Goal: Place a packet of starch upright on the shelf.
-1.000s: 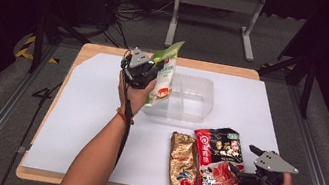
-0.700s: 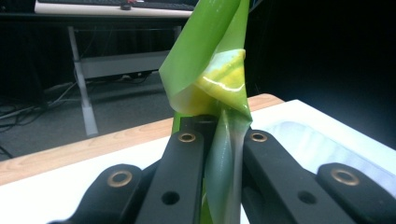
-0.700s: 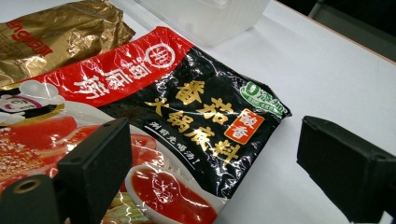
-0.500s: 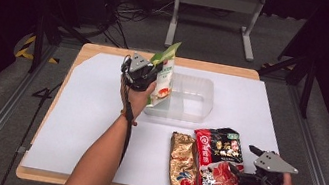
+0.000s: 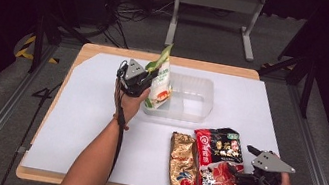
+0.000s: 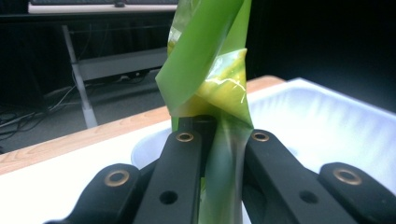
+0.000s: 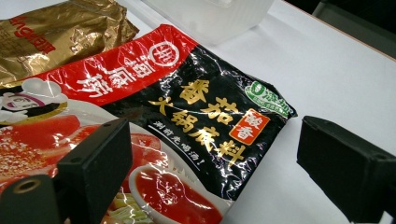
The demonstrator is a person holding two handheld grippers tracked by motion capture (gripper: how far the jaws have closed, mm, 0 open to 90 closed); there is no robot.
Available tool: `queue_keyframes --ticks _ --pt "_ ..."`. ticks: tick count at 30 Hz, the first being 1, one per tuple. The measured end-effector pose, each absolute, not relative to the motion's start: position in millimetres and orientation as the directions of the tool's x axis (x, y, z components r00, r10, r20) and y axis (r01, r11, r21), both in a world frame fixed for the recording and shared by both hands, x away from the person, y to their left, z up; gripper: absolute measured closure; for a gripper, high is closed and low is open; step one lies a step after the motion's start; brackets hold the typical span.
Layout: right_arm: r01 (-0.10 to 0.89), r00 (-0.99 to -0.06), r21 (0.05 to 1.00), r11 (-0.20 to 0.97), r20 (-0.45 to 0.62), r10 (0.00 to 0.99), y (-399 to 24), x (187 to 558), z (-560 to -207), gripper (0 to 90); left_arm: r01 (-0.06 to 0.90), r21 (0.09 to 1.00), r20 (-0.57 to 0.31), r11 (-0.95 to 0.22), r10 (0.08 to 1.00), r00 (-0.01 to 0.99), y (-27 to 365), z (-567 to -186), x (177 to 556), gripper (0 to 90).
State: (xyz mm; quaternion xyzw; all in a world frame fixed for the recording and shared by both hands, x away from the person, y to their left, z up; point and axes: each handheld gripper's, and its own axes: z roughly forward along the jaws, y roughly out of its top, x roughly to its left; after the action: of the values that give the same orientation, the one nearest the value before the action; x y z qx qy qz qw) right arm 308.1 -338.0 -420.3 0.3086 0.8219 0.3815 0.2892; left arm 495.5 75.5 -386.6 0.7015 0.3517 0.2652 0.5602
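L gripper (image 5: pixel 147 75): you clamp green pouch (image 5: pixel 161 79), upright, in tub's (image 5: pixel 202 110) left end.
R gripper (image 5: pixel 247 163): yours gapes over red pack (image 5: pixel 217 157), near right.

You see glossy green film on the pouch (image 6: pixel 210 70), a translucent plastic tray (image 5: pixel 202 99), crinkled shiny gold foil packet (image 5: pixel 183 164) at lower centre, matt white tabletop (image 5: pixel 83 109), wood edging.

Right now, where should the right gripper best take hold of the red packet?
Probably the red packet's right edge, coming in low from the right. It lies flat, its left side touches the gold packet, and the open right gripper already waits there.
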Motion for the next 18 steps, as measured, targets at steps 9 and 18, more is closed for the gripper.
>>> queue_keyframes --ticks 9,18 --pt "0.285 -0.646 0.803 0.524 -0.243 0.724 -336.6 308.2 -420.5 11.0 0.18 0.967 0.027 -0.18 0.776 0.63 69.1 -390.1 488.2 84.9" --pt "0.286 -0.649 0.8 0.528 -0.244 0.721 -336.0 308.1 -420.7 11.0 0.183 0.958 0.05 -0.219 0.761 0.647 75.3 -387.6 482.7 78.3"
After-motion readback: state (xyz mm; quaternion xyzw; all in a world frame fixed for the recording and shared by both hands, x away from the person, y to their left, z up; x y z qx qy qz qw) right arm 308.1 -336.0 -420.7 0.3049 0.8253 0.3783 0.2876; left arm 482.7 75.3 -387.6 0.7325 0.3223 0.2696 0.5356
